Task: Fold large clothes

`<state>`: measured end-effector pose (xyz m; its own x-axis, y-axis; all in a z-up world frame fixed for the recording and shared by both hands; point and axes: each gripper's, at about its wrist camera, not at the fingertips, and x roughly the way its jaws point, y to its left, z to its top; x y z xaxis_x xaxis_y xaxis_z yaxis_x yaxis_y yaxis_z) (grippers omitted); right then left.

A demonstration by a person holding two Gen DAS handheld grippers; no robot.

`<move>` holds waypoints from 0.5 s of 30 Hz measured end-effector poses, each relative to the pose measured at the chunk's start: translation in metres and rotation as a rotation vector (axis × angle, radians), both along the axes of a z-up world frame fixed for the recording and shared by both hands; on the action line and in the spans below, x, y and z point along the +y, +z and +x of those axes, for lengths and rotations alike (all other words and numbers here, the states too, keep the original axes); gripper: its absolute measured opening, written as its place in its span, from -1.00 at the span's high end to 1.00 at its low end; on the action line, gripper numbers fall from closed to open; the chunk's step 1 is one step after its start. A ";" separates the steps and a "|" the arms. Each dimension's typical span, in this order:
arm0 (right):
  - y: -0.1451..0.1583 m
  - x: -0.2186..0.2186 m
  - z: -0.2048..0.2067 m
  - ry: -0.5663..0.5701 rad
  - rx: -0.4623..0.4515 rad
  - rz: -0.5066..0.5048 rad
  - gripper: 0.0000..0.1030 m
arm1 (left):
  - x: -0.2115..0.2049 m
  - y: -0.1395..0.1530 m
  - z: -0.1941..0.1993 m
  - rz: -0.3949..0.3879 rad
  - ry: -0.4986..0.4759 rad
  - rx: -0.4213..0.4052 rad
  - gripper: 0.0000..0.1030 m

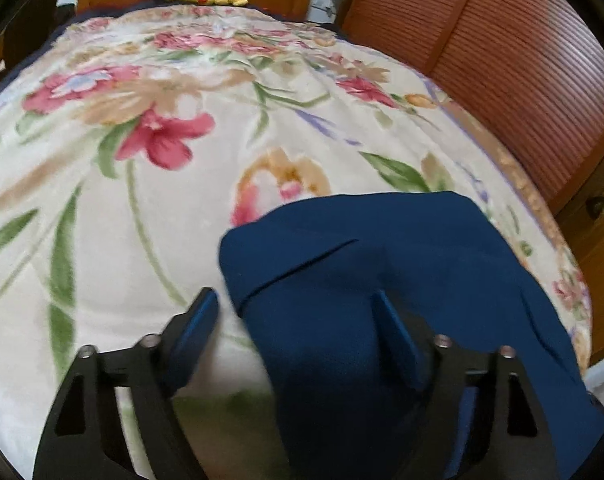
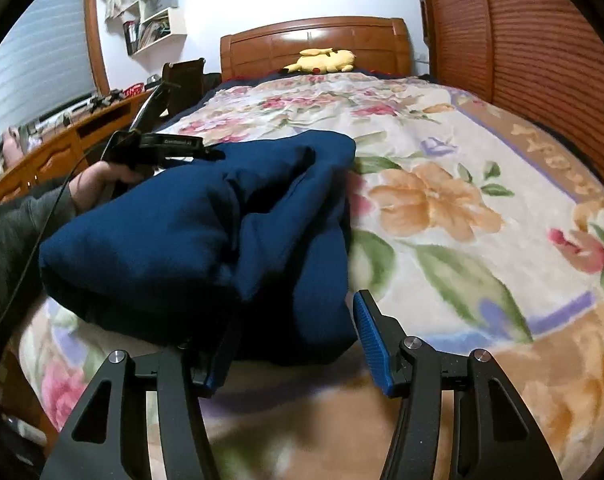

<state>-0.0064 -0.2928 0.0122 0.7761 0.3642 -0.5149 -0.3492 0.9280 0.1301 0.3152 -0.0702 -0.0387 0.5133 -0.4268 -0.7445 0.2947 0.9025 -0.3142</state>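
A navy blue garment [image 1: 382, 248] lies bunched on the floral blanket [image 1: 141, 200] of a bed. In the left wrist view my left gripper [image 1: 295, 304] stands open over the garment's left edge. Its left finger is over bare blanket, clear of the cloth, and its right finger is over the navy fabric. In the right wrist view the garment [image 2: 181, 220] is a thick bundle. My right gripper [image 2: 293, 320] is shut on its near edge, with cloth filling the gap between the blue pads. The left gripper [image 2: 217, 155], held by a hand [image 2: 97, 180], is at the bundle's far left.
A yellow plush toy [image 2: 322, 60] lies by the wooden headboard [image 2: 314, 36]. Louvred wooden doors [image 2: 542, 40] run along the bed's right side. A wooden desk [image 2: 61, 136] with clutter and a wall shelf [image 2: 153, 12] stand on the left. A grey sleeve [image 2: 13, 232] enters from the left.
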 end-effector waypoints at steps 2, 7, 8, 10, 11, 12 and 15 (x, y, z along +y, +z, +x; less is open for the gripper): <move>-0.002 0.000 0.002 -0.001 0.005 0.002 -0.10 | -0.004 0.003 -0.002 0.011 -0.006 -0.007 -0.29; -0.007 0.000 0.013 0.022 0.028 0.065 -0.07 | -0.010 0.010 -0.007 0.060 -0.004 -0.029 0.22; -0.007 0.001 0.015 0.047 0.024 0.080 0.14 | -0.012 0.013 -0.009 0.090 0.005 -0.037 0.43; -0.006 0.001 0.017 0.076 0.014 0.090 0.27 | -0.010 0.015 -0.011 0.110 0.007 -0.042 0.61; -0.006 0.001 0.017 0.093 0.013 0.103 0.46 | -0.010 0.017 -0.013 0.124 0.005 -0.046 0.64; -0.005 0.001 0.016 0.099 0.008 0.105 0.49 | -0.010 0.021 -0.015 0.140 0.006 -0.052 0.67; 0.005 0.000 0.007 0.095 -0.084 0.073 0.65 | -0.011 0.036 -0.023 0.166 0.021 -0.088 0.73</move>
<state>0.0004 -0.2932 0.0177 0.7755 0.4724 -0.4189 -0.4478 0.8792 0.1624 0.2923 -0.0816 -0.0028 0.5875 -0.2905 -0.7553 0.2948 0.9460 -0.1346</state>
